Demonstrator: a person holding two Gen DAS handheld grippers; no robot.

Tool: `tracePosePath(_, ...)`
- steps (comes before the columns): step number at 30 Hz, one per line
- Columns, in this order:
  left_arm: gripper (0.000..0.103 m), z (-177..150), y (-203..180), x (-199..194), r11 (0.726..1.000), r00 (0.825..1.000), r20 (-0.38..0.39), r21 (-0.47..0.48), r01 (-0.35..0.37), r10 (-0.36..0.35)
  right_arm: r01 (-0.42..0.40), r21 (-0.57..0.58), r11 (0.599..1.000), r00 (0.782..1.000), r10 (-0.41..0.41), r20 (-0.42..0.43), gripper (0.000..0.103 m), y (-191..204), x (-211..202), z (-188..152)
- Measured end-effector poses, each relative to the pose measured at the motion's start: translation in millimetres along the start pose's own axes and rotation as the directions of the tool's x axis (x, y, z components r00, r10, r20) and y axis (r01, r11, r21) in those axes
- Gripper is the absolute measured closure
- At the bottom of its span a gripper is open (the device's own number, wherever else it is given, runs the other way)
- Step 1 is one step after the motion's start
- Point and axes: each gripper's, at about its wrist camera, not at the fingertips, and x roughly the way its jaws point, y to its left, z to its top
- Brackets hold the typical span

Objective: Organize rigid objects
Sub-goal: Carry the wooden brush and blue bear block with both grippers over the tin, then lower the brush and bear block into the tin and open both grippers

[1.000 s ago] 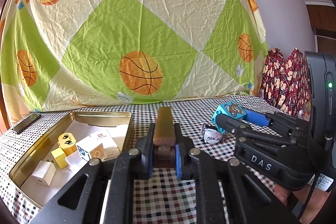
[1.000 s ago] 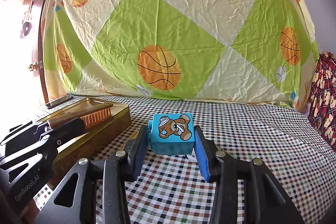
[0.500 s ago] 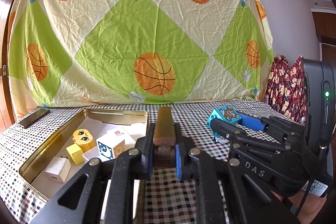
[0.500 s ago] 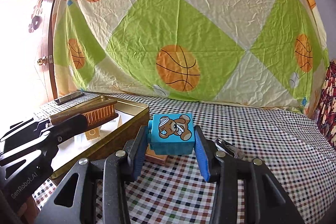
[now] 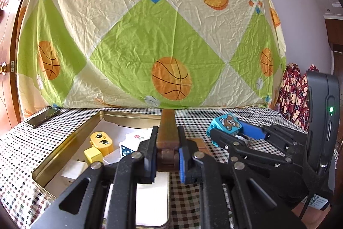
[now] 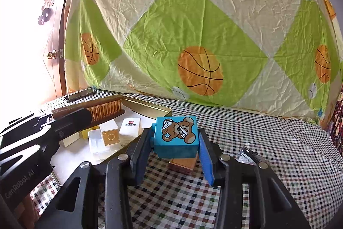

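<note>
Both wrist views low, close over checked tablecloth [image 5: 64, 121], facing the basketball sheet [image 6: 193, 35], seemingly sharing the tin [image 5: 70, 141].

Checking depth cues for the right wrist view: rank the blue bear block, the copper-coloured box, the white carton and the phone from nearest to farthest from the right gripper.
1. Blue bear block, between its fingers.
2. Copper-coloured box, just beneath.
3. White carton, left, in the tin.
4. Phone, far left, by the backdrop.

Basketball-print sheet [image 5: 150, 46] beside wooden door [image 6: 32, 35]

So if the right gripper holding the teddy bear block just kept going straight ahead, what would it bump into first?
Probably nothing before the basketball-print sheet; the right gripper, holding the bear block, seems to point over open checkered tablecloth.
</note>
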Motion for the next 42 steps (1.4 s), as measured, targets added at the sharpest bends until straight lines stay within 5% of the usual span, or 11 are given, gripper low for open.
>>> tracePosePath(21,0.090,10.8,48.1,-7.9,0.995,0.996,0.017,-0.033,-0.089,0.090,-0.102,-0.052,0.993,0.995,0.101,-0.008,0.058,43.6,15.9,24.4)
tracePosePath(42,0.089,3.1,110.3,28.8,0.977,0.970,-0.131,-0.035,-0.211,0.205,-0.274,-0.093,0.957,0.953,0.257,-0.162,0.057,104.3,68.8,20.5)
